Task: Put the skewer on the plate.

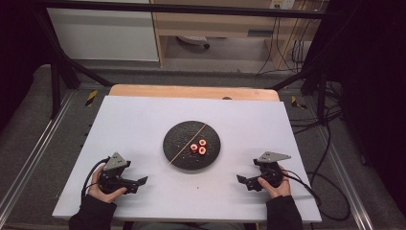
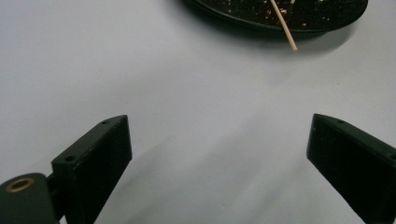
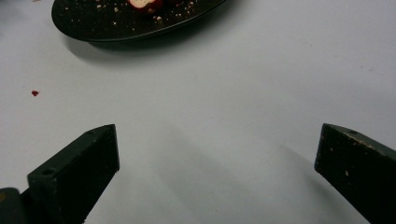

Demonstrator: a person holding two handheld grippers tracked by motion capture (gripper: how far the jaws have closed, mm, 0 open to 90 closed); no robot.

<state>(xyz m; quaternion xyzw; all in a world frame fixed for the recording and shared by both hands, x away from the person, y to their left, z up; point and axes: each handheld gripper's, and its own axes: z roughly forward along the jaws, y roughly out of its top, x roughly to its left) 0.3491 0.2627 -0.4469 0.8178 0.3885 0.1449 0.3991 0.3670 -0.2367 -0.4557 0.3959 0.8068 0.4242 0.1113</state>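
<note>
Both my claws rest on the white table (image 1: 143,124), nothing in them. Left gripper (image 1: 142,181) has jaws spread wide, right gripper (image 1: 241,179) same. Plate (image 1: 178,143) sits mid-table between them w/ three red fruit rings (image 1: 198,146) on it, and a wooden stick (image 1: 187,143) lies across it, tip past the near-left rim. Looks like nothing's skewered yet; picking up stick and threading rings all left to do, I'd judge.
</note>
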